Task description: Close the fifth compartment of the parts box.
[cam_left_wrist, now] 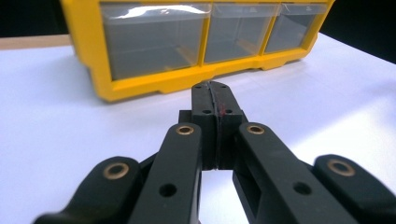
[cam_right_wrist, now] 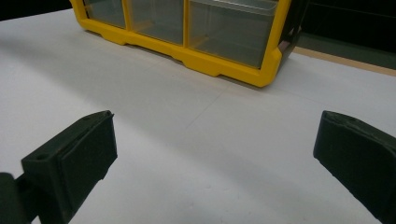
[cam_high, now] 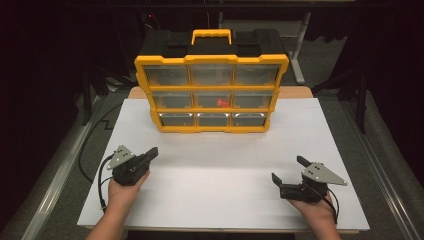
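A white-topped table [cam_high: 220,175] is carrying a yellow drawer organizer [cam_high: 212,93], which is standing upright at the far middle with its long axis running across the table and its nine clear drawers facing the person. The left gripper [cam_high: 152,153], jaws pressed together on nothing, is pointing toward the cabinet's bottom-left drawer [cam_left_wrist: 152,39] and is lying nearer to it. The right gripper [cam_high: 288,168] is resting further back, jaws spread wide and empty, while a small red item [cam_high: 222,103] is sitting in the centre drawer.
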Demonstrator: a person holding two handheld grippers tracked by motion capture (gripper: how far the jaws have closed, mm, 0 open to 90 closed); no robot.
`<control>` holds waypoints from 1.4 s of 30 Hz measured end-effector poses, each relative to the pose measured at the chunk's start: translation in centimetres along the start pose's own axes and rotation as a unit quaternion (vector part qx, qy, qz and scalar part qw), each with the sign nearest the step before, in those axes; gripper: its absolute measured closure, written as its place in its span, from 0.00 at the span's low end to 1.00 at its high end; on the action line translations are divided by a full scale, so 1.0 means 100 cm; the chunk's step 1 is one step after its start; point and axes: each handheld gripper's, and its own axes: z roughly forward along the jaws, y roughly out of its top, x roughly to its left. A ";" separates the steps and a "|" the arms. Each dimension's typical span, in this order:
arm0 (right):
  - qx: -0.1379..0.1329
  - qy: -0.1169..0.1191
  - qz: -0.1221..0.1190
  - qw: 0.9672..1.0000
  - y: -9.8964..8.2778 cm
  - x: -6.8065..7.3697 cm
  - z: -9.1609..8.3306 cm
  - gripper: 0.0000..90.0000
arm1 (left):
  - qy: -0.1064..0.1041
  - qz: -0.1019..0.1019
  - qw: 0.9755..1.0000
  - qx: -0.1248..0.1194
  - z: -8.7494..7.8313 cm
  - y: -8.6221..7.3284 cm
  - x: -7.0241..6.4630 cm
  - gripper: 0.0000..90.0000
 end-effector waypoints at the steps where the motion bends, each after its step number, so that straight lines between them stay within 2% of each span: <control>1: 0.000 0.001 0.001 1.000 0.000 0.000 0.000 0.00 | 0.000 0.001 1.000 -0.002 -0.002 -0.001 -0.001 1.00; 4: -0.001 0.001 0.002 1.000 0.000 0.000 -0.002 0.00 | 0.001 0.018 1.000 -0.002 -0.012 -0.009 -0.005 1.00; 7: 0.002 0.004 0.007 1.000 -0.002 0.002 -0.003 0.00 | -0.001 0.015 1.000 -0.007 -0.017 -0.020 -0.004 0.99; 9: 0.001 0.004 0.007 1.000 -0.002 0.002 -0.002 0.00 | -0.004 0.010 1.000 -0.001 -0.019 -0.026 -0.001 0.99; 11: 0.004 0.003 0.006 1.000 -0.002 0.003 -0.001 0.00 | 0.006 0.029 1.000 0.002 -0.020 -0.027 -0.001 0.99; 14: 0.011 0.001 0.005 1.000 -0.003 0.003 0.002 0.00 | -0.003 0.017 1.000 -0.006 -0.022 -0.026 0.004 0.96; 18: 0.015 -0.005 0.008 1.000 -0.004 0.001 0.003 0.00 | -0.009 0.022 1.000 -0.015 -0.024 -0.026 0.005 0.89; 21: 0.015 -0.007 0.014 1.000 -0.005 0.000 0.001 0.00 | -0.011 0.020 1.000 -0.018 -0.025 -0.026 0.004 0.75; 25: 0.011 -0.006 0.016 1.000 -0.005 -0.001 -0.001 0.00 | -0.012 0.028 1.000 -0.008 -0.022 -0.027 0.002 0.55; 28: 0.009 -0.004 0.015 1.000 -0.005 -0.001 -0.002 0.00 | -0.017 0.025 1.000 -0.004 -0.020 -0.029 0.002 0.40; 30: 0.009 -0.002 0.016 1.000 -0.005 0.000 -0.002 0.00 | -0.013 0.028 1.000 0.001 -0.018 -0.029 0.002 0.32; 33: 0.010 0.001 0.014 1.000 -0.005 0.000 -0.001 0.00 | -0.018 0.023 1.000 -0.003 -0.018 -0.028 0.003 0.20; 35: 0.009 0.001 0.015 1.000 -0.005 0.000 -0.001 0.00 | -0.019 0.022 1.000 -0.005 -0.019 -0.027 0.004 0.17; 37: 0.008 0.000 0.013 1.000 -0.004 0.000 -0.002 0.00 | -0.023 0.017 1.000 -0.005 -0.019 -0.027 0.005 0.09; 40: 0.005 0.000 0.012 1.000 -0.004 0.000 -0.004 0.00 | -0.015 0.019 1.000 0.004 -0.017 -0.027 0.005 0.00; 42: 0.004 -0.001 0.011 1.000 -0.003 0.000 -0.006 0.00 | -0.009 0.022 1.000 0.008 -0.018 -0.025 0.004 0.00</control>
